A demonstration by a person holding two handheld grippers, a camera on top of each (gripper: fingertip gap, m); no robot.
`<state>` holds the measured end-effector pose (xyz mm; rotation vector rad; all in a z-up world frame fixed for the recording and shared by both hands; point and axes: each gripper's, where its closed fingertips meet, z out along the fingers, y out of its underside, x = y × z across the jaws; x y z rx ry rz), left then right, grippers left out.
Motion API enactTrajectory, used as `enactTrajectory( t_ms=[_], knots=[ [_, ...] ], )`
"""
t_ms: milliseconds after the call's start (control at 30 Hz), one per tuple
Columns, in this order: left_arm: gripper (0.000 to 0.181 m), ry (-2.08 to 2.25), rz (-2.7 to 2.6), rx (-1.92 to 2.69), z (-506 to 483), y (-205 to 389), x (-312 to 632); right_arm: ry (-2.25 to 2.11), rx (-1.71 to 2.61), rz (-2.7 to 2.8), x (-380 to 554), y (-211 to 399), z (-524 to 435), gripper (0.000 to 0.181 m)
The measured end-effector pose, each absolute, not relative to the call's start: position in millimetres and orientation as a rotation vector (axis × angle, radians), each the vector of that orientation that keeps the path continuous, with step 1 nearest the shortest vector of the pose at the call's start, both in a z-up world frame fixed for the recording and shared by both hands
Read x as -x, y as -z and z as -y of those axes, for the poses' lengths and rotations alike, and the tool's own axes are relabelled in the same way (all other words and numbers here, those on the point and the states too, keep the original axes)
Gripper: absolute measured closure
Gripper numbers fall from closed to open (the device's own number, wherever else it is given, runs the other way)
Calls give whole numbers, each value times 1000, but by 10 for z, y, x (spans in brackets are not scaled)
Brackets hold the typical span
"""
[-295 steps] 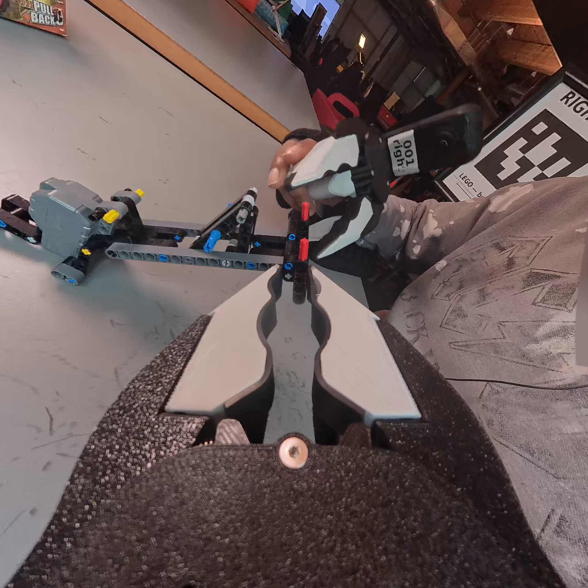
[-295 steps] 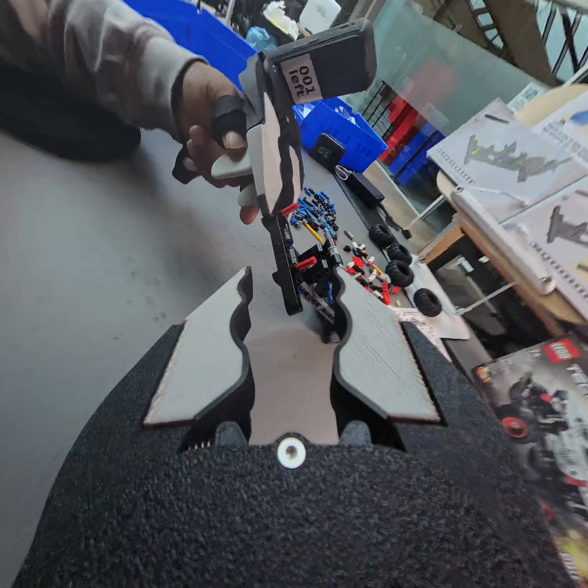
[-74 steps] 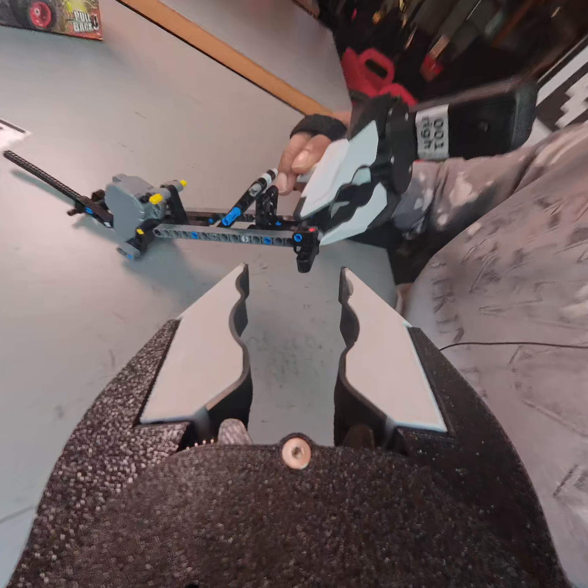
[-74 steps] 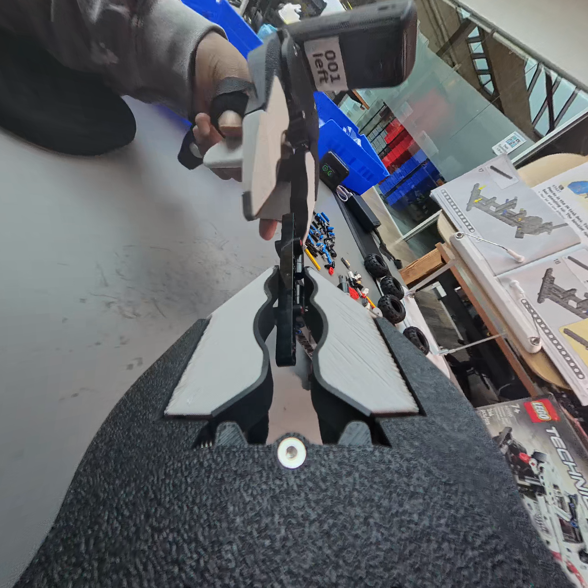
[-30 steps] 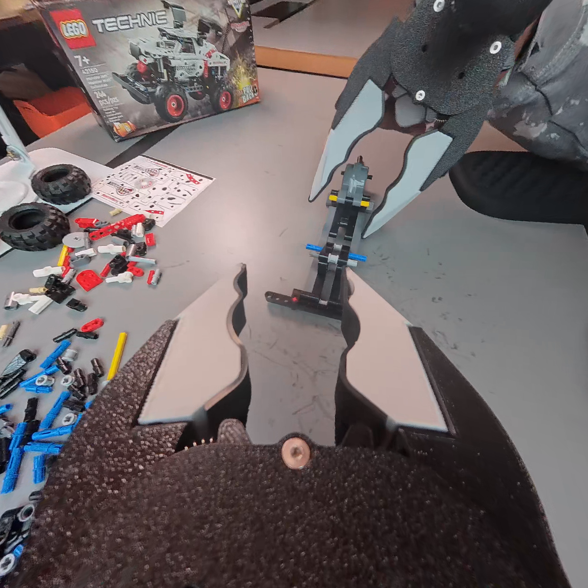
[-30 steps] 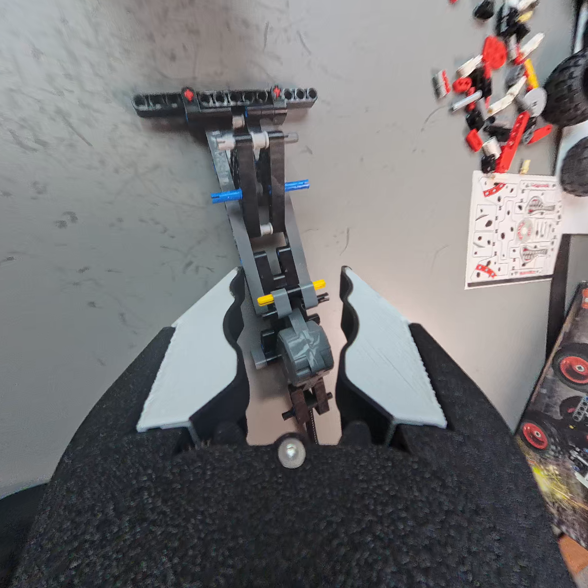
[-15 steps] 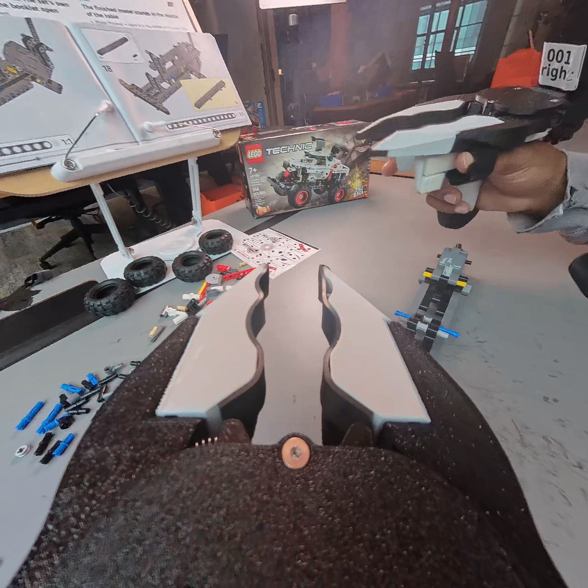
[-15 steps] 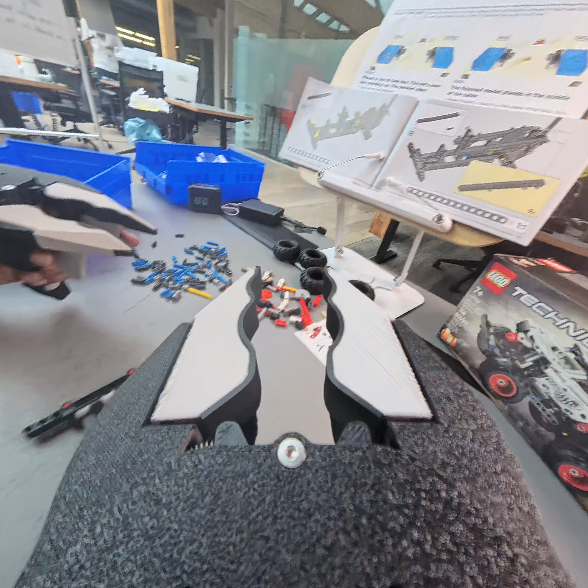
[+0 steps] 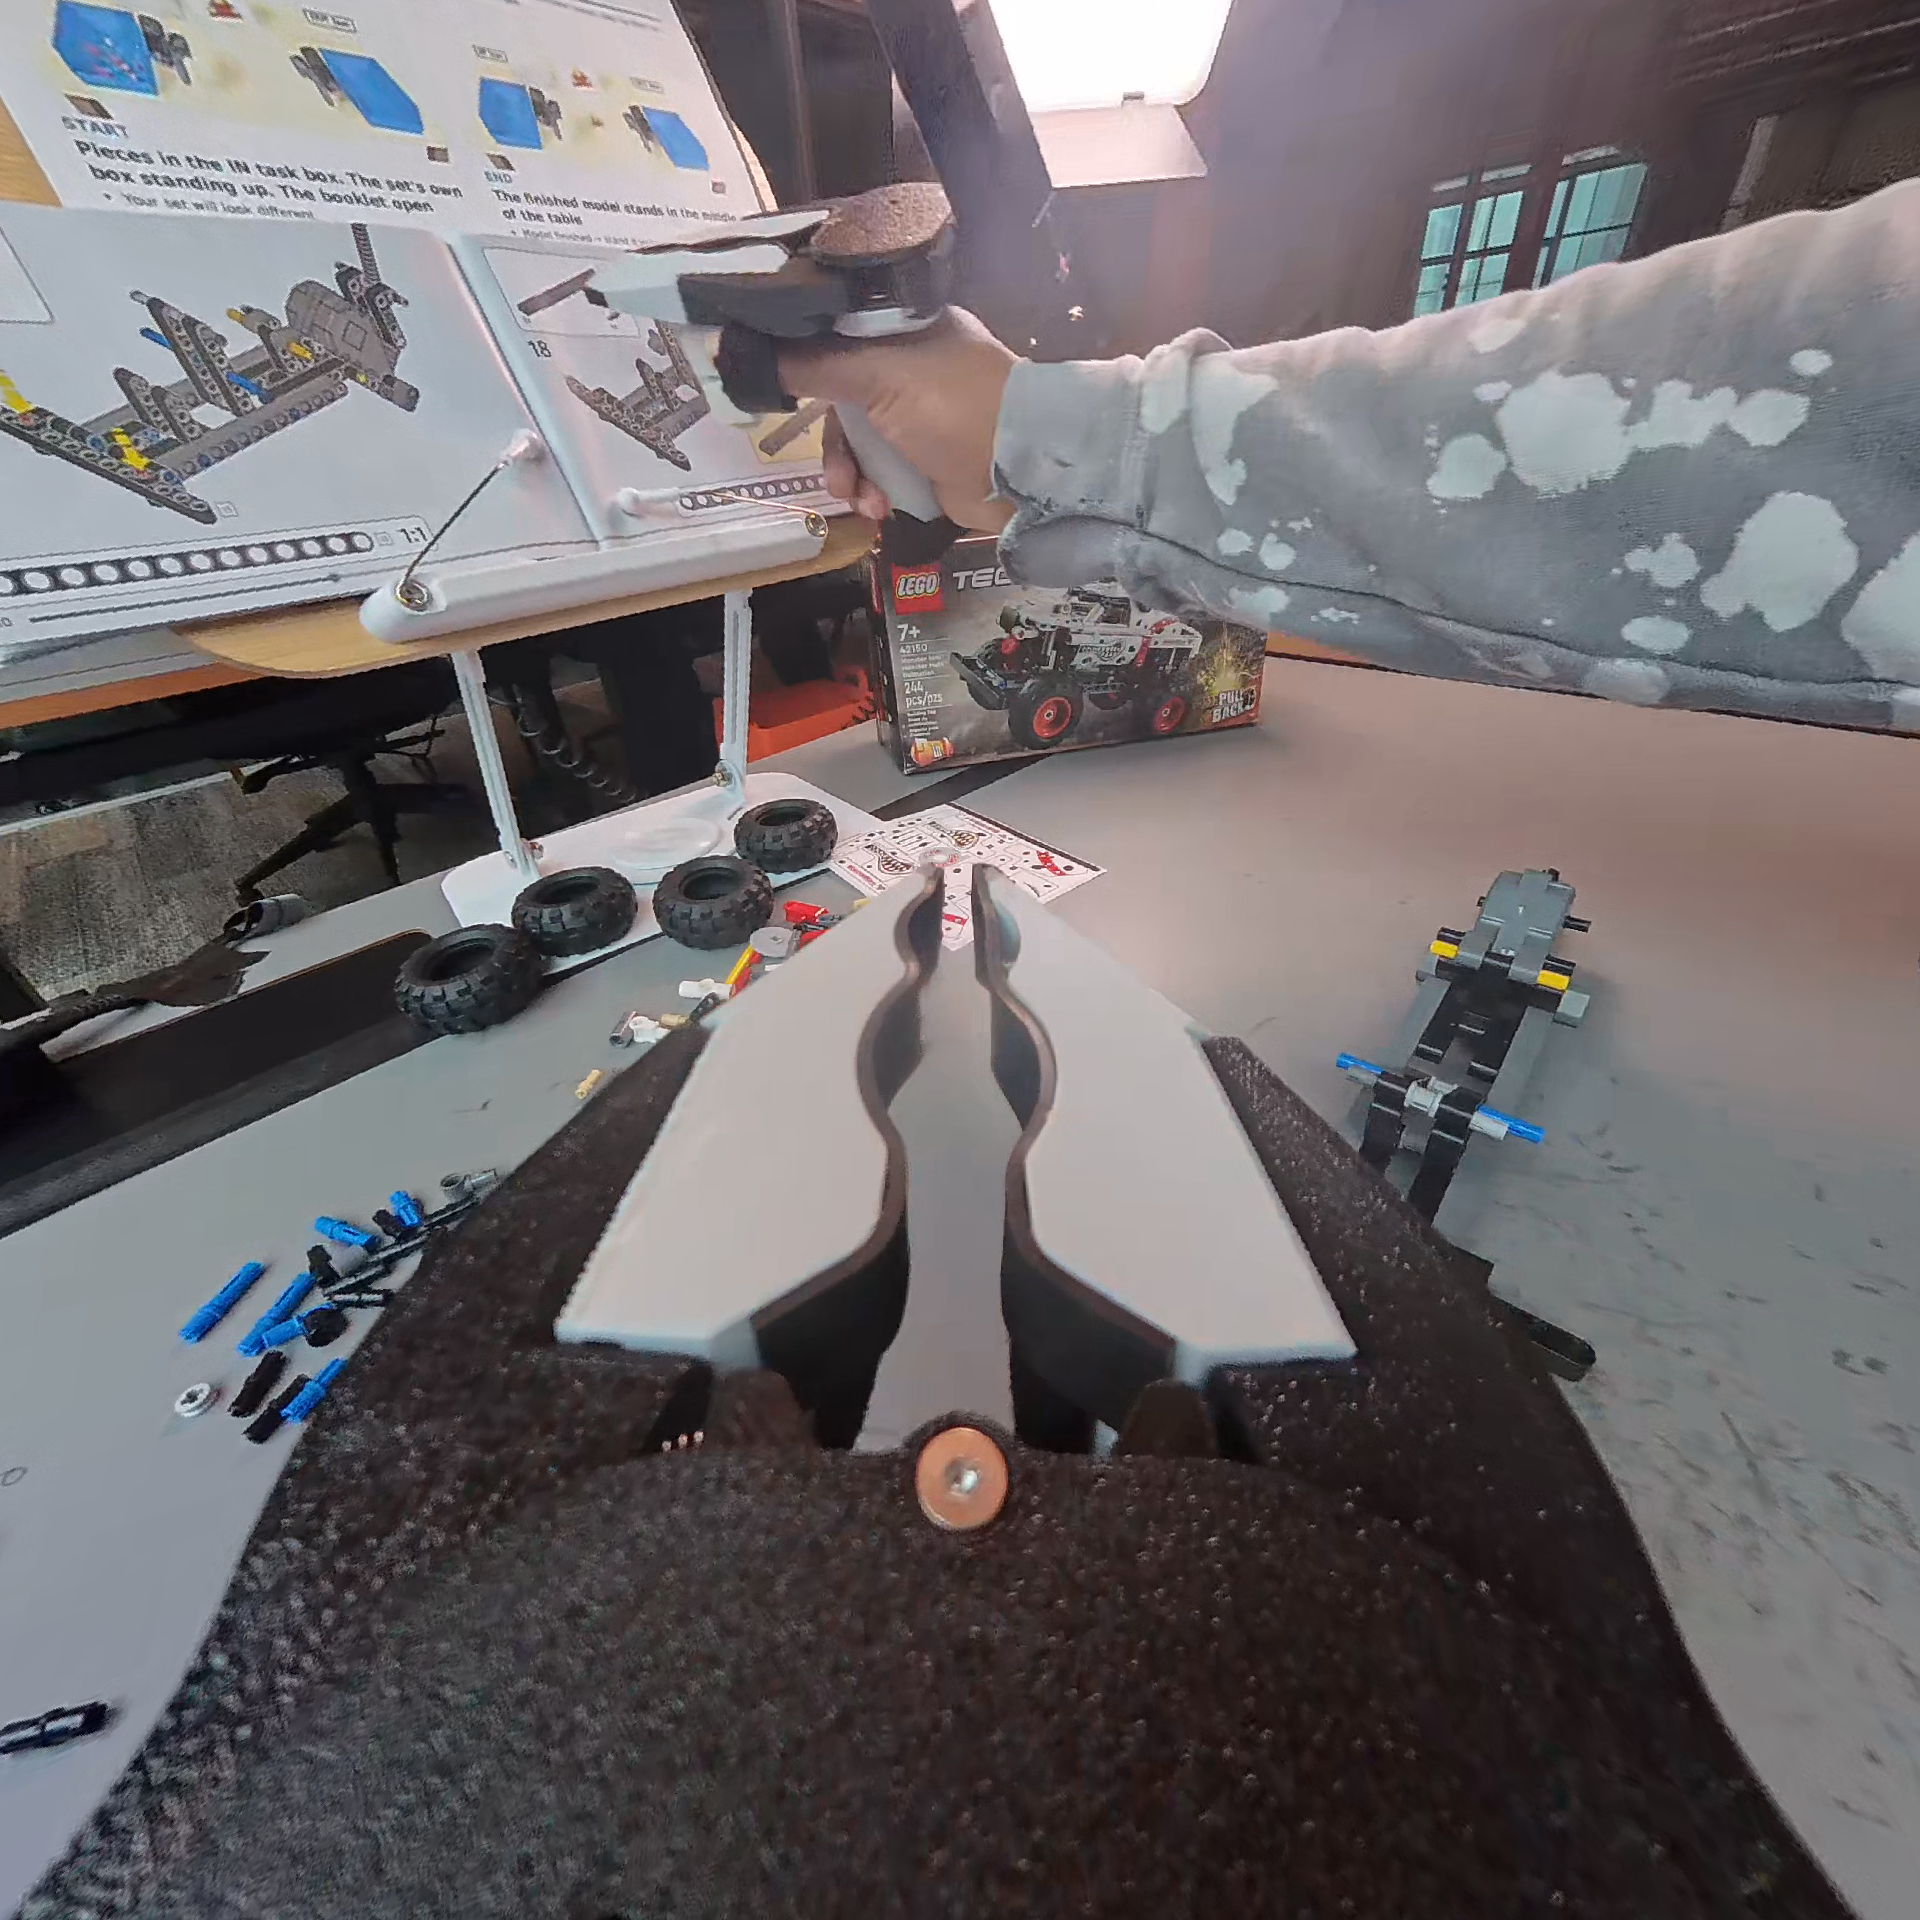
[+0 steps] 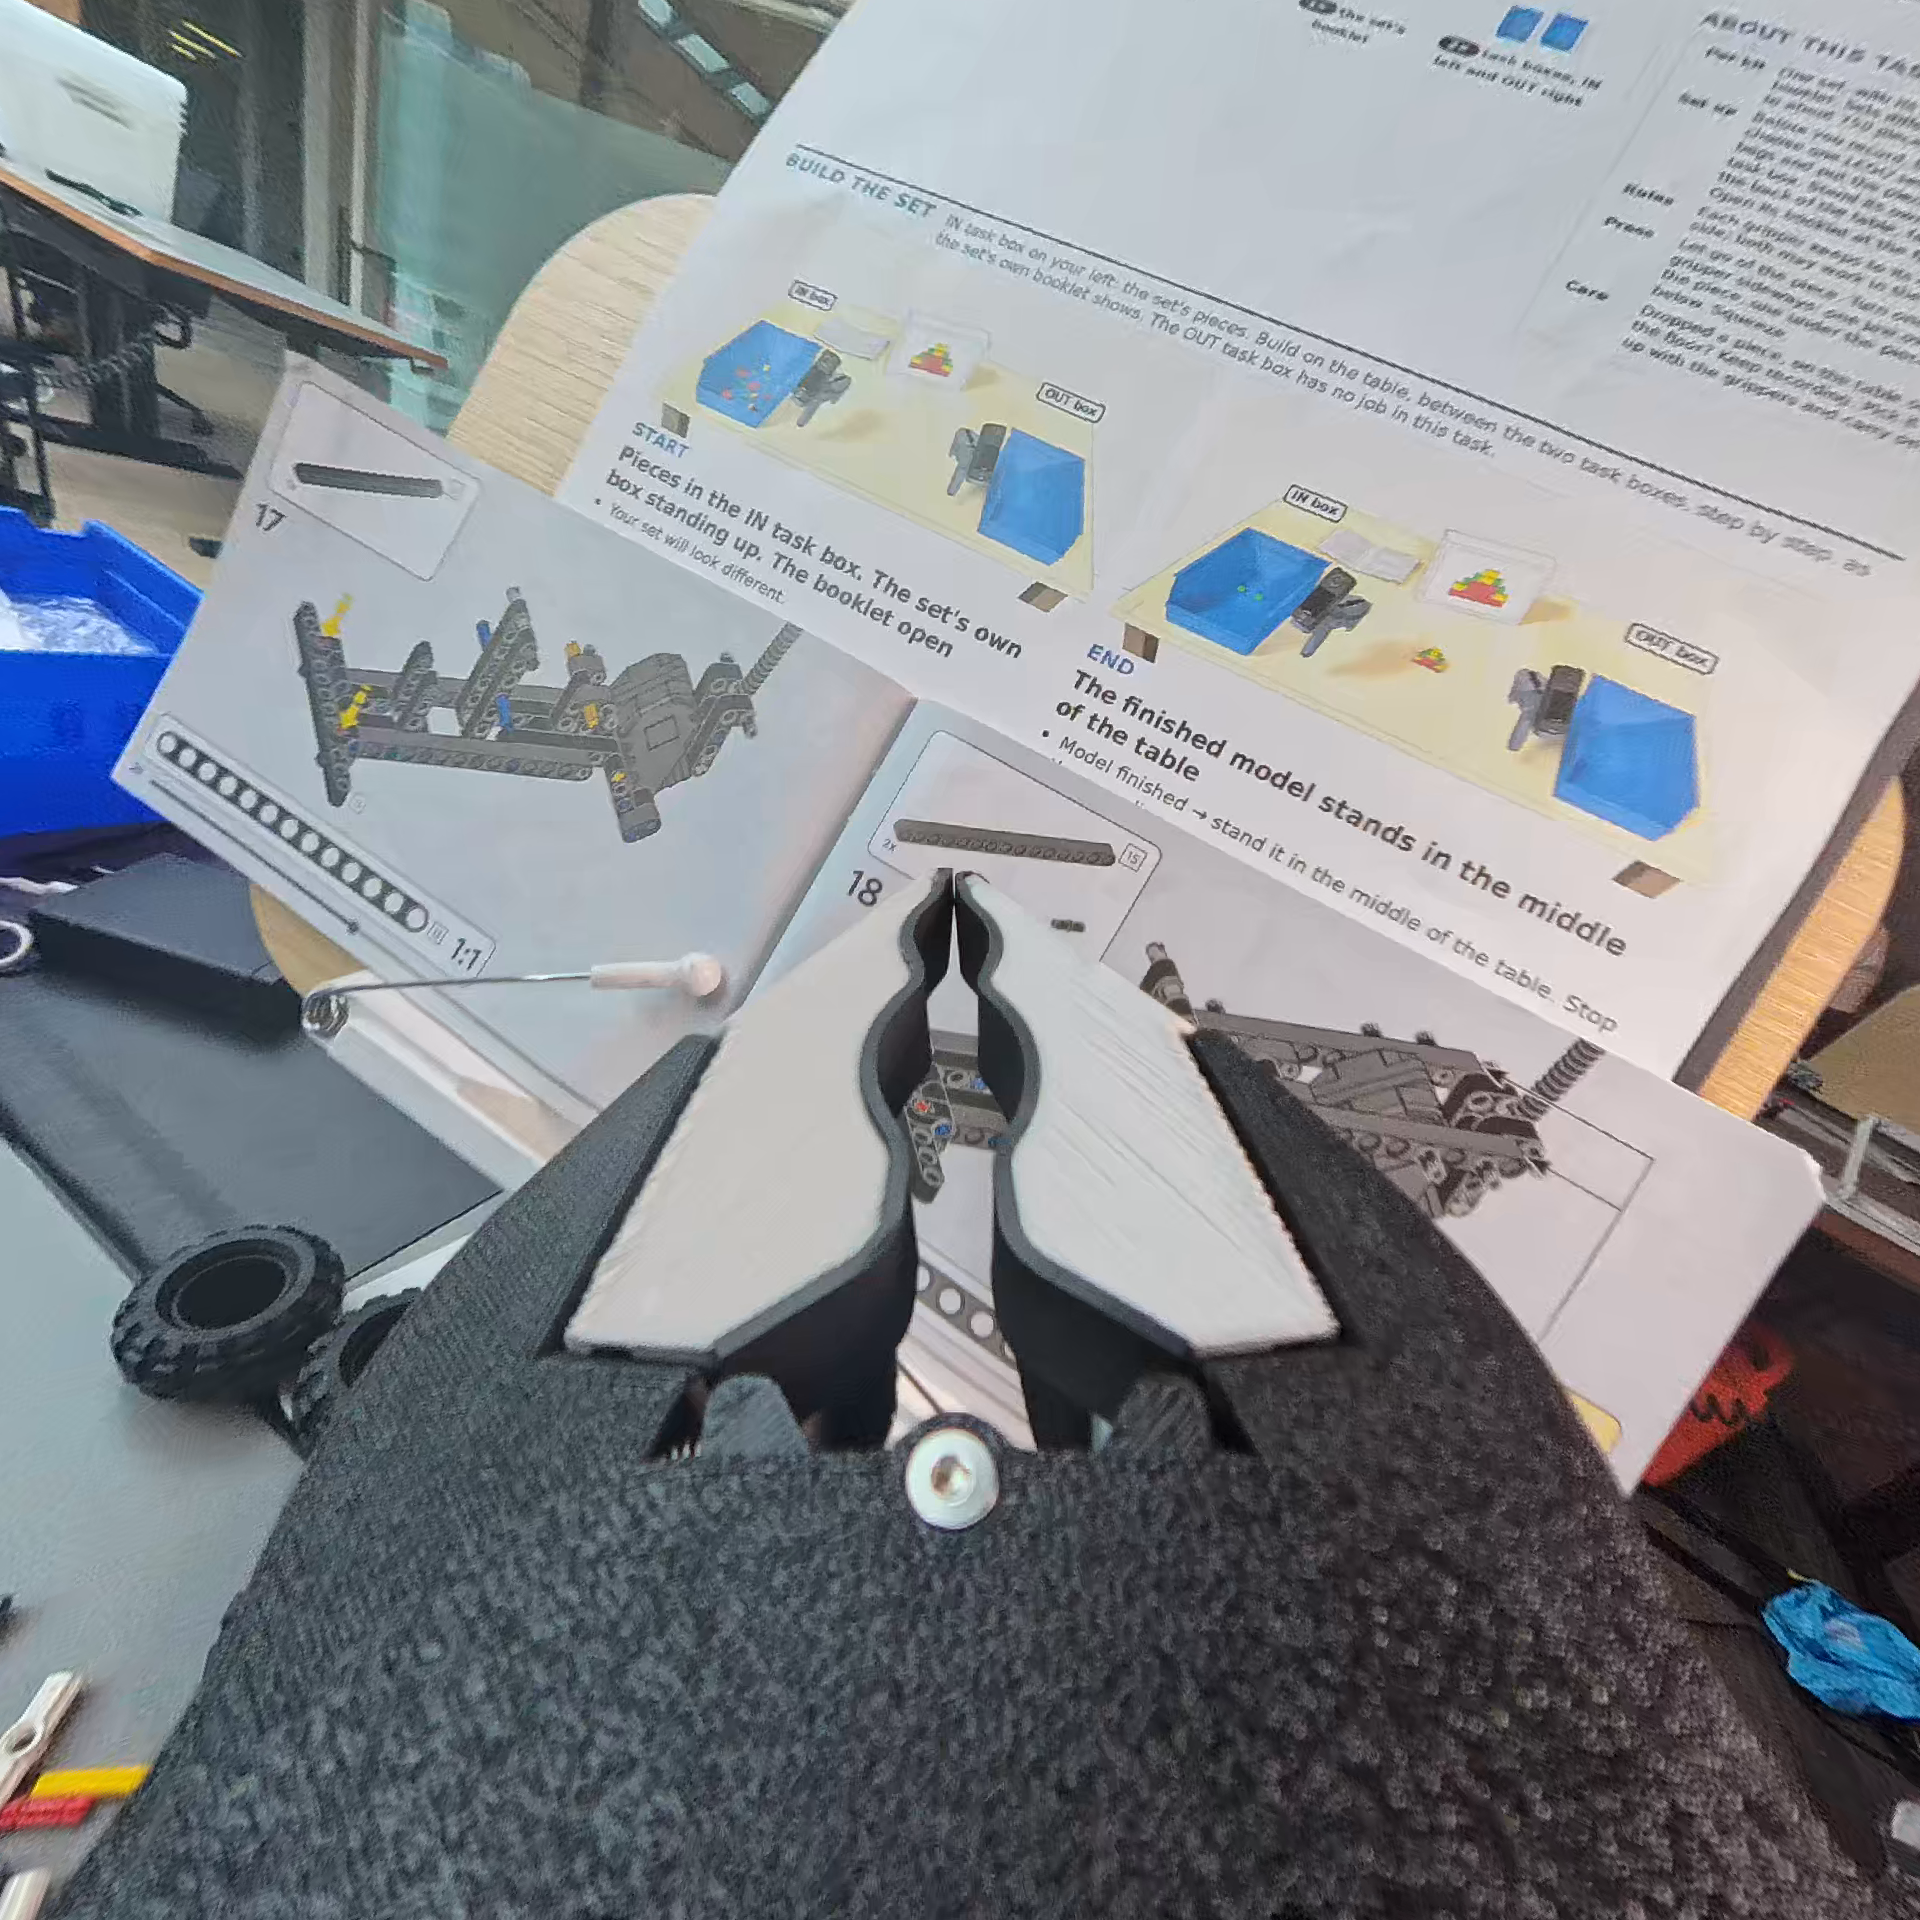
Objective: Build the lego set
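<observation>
right gripper (image 10: 952, 883) fingers together, empty, at booklet (image 10: 582, 665) | left gripper (image 9: 956, 883) nearly together, empty | chassis (image 9: 1475, 1039) on tabletop (image 9: 1351, 810), right of left fingers, long axis pointing away

The grey, scuffed bench (image 9: 1714, 1455) carries the half-built lego chassis (image 9: 1465, 1039) on the right, black tyres (image 9: 571, 909), a sticker sheet (image 9: 966, 857), the set's box (image 9: 1070, 655) and scattered small pieces (image 9: 301, 1309) on the left.

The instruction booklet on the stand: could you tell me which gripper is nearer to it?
Right. The right gripper is raised up against the open instruction booklet, tips at its right-hand page. The left gripper hangs low over the table, well short of the stand.
</observation>
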<state>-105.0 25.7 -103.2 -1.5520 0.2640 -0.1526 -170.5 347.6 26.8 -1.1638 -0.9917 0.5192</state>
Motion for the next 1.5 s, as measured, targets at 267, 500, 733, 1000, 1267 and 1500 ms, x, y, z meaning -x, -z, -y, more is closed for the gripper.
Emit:
enactTrajectory(
  t_ms=[267, 500, 733, 1000, 1267, 1500],
  knots=[
    [169, 208, -243, 1570, -287, 1098, 1096, -473, 1203, 1018, 1891, -208, -3634, 181],
    [167, 209, -245, 1575, -297, 1119, 1097, -475, 1173, 1040, 1810, -151, -3602, 180],
    [165, 222, -238, 1595, -317, 1165, 1117, -460, 1179, 982, 1581, -74, -3730, 181],
    [163, 213, -249, 1602, -317, 1177, 1114, -439, 1183, 987, 1591, -111, -3762, 181],
    [163, 214, -254, 1607, -316, 1183, 1113, -426, 1204, 1010, 1590, -95, -3766, 180],
    [162, 198, -252, 1613, -316, 1191, 1145, -564, 1163, 1021, 1380, -202, -3306, 174]
  ],
)
